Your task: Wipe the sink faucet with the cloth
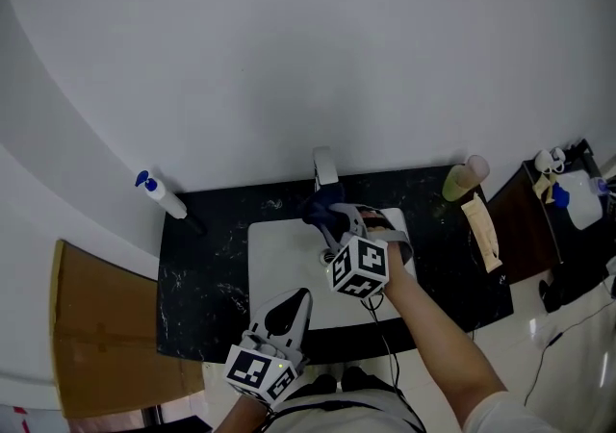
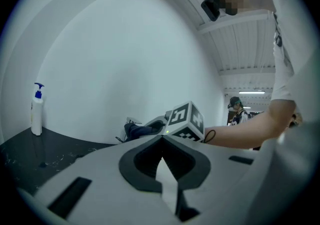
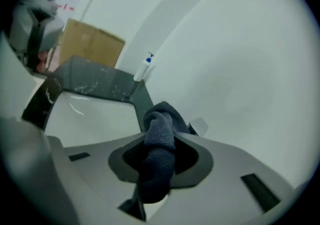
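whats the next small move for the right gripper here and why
Probably ease the right gripper toward the wall so the cloth presses on the faucet, then rub. Its jaws are shut on the dark cloth, whose bunched end sits right by the faucet's base, though I can't tell whether they touch.

Looks like a mock washroom stn in a lab/workshop hall: white sink (image 1: 279, 250) w/ faucet (image 1: 325, 169) in a black speckled counter (image 1: 202, 267) vs plain white wall, pump bottle (image 1: 162, 194) at back. Cardboard sheet (image 1: 96, 335) alongside, cables (image 1: 553, 335) on floor, ribbed ceiling (image 2: 245, 44) w/ strip light (image 2: 251, 92).
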